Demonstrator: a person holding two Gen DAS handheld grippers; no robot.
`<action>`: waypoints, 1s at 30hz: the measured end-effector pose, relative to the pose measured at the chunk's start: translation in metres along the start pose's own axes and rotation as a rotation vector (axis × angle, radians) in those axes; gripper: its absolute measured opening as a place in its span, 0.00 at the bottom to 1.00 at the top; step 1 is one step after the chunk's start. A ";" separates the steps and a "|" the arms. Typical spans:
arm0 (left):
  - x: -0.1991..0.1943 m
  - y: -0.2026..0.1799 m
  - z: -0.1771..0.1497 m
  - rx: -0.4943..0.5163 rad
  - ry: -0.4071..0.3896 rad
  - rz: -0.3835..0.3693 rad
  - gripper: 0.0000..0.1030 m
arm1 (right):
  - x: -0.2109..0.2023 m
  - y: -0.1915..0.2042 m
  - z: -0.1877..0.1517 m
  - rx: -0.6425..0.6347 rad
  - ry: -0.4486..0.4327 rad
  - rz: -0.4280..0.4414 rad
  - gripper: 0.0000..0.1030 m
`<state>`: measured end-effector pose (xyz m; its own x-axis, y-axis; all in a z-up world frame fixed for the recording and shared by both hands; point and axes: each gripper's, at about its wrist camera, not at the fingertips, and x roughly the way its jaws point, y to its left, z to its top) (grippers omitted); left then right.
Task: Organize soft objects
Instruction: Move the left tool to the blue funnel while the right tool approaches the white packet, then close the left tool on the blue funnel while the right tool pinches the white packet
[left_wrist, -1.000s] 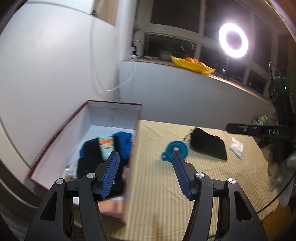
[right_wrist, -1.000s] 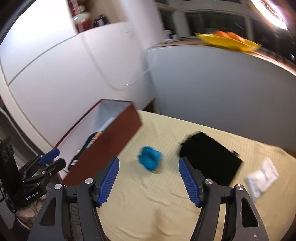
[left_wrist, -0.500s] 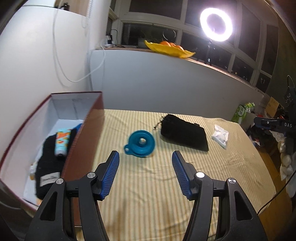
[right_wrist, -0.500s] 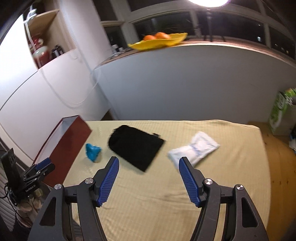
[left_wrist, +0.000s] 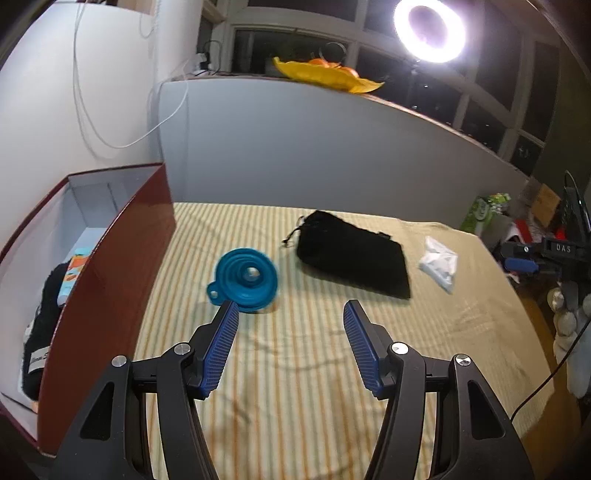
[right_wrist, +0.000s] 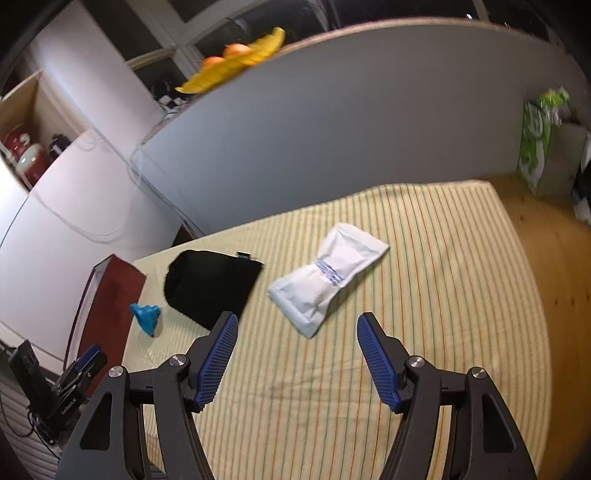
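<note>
Tablecloth (left_wrist: 332, 369): striped, spread flat.
Box (left_wrist: 110, 266): left edge, some items inside.
Pouch (left_wrist: 354, 254): black, mid-cloth.
Packet (right_wrist: 328, 277): white, right of pouch.
Funnel (left_wrist: 247, 277): blue, beside box.
Left gripper (left_wrist: 290, 314): released, empty.
Right gripper (right_wrist: 297, 325): released, empty, near packet.

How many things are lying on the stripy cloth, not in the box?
3: a blue rubber funnel nearest the red box, a black fabric pouch in the middle, a white plastic packet farthest away.

Left gripper (left_wrist: 291, 314): my jaws wide apart, nothing between them, angled downward.
Right gripper (right_wrist: 297, 326): my blue pads (right_wrist: 218, 356) spread, empty, tilted downward.
</note>
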<state>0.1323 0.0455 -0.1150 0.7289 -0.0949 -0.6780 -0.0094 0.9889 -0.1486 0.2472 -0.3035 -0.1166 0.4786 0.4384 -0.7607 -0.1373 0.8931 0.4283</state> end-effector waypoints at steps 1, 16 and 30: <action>0.003 0.002 0.001 -0.003 0.004 0.007 0.57 | 0.005 -0.003 0.000 0.011 0.007 -0.005 0.62; 0.050 0.020 0.010 -0.067 0.061 -0.006 0.65 | 0.050 -0.022 0.008 0.085 0.067 -0.012 0.61; 0.100 0.029 0.020 -0.065 0.085 0.085 0.68 | 0.075 -0.015 0.020 0.069 0.088 -0.050 0.61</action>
<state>0.2184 0.0666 -0.1730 0.6628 -0.0237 -0.7484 -0.1146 0.9845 -0.1326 0.3025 -0.2858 -0.1703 0.4046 0.4038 -0.8205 -0.0537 0.9062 0.4195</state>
